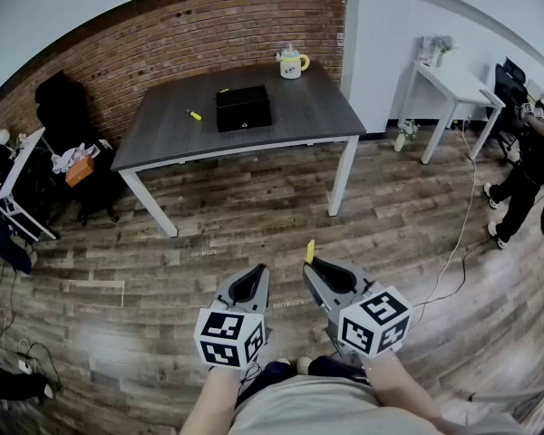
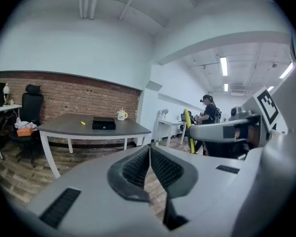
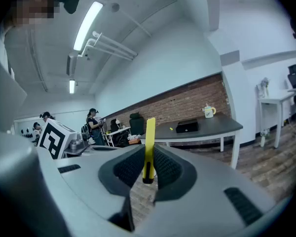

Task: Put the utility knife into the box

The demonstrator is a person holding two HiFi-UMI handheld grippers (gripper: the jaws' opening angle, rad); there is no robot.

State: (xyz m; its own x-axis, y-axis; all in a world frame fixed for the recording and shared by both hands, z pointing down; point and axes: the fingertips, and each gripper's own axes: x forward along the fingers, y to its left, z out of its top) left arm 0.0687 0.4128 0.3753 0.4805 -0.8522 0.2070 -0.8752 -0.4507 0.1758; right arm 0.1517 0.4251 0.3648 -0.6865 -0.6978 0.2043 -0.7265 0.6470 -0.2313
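Note:
A black box (image 1: pixel 244 109) lies closed on the dark table (image 1: pixel 308 116) far ahead; it also shows as the box (image 2: pixel 104 124) in the left gripper view and the box (image 3: pixel 187 126) in the right gripper view. The yellow utility knife (image 1: pixel 310 251) stands upright between the pads of my right gripper (image 1: pixel 312 265), seen close as the knife (image 3: pixel 149 149) in the right gripper (image 3: pixel 148 168). My left gripper (image 1: pixel 259 271) is beside it, empty, and in its own view the left gripper (image 2: pixel 149 151) has its pads meeting. Both are over the wooden floor, well short of the table.
A small yellow object (image 1: pixel 193 114) lies on the table left of the box, and a mug (image 1: pixel 293 62) stands at its far edge. A black chair (image 1: pixel 65 107) and cluttered desk are at left. A white table (image 1: pixel 453 84) and a person (image 1: pixel 526 170) are at right.

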